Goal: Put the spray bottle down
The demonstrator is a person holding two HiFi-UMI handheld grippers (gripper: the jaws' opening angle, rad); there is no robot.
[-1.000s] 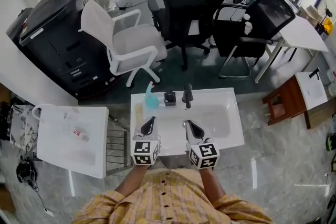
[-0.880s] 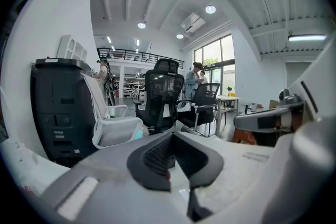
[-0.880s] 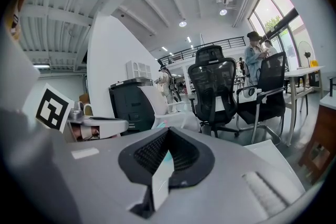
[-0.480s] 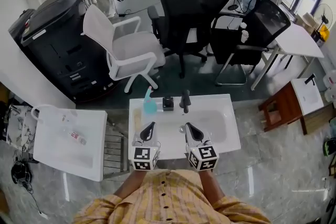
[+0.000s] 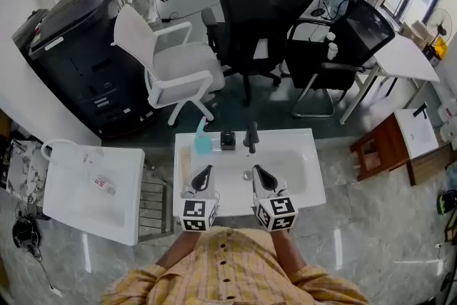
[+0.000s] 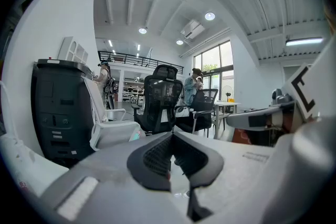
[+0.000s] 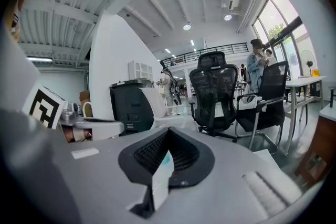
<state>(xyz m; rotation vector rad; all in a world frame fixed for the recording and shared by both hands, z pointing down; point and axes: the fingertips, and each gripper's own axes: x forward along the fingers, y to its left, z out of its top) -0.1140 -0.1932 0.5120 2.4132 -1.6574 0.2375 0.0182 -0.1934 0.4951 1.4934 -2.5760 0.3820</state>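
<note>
A teal spray bottle (image 5: 203,141) stands upright at the back left of the white basin (image 5: 307,182), apart from both grippers. To its right are a small black object (image 5: 228,140) and a black faucet (image 5: 250,137). My left gripper (image 5: 202,173) hovers over the basin's front left, shut, with nothing in it. Beside it, my right gripper (image 5: 258,173) is also shut and empty. In the left gripper view the jaws (image 6: 171,135) meet, and a bit of the teal bottle (image 6: 137,135) shows to their left. In the right gripper view the bottle (image 7: 166,158) shows below the closed tips (image 7: 168,131).
Beyond the basin stand a white chair (image 5: 171,57), two black office chairs (image 5: 260,3), and a large black printer (image 5: 75,46) to the left. A white side table (image 5: 71,207) with a small bottle (image 5: 104,184) is at the left. A wooden stool (image 5: 378,146) is at the right. People stand far back.
</note>
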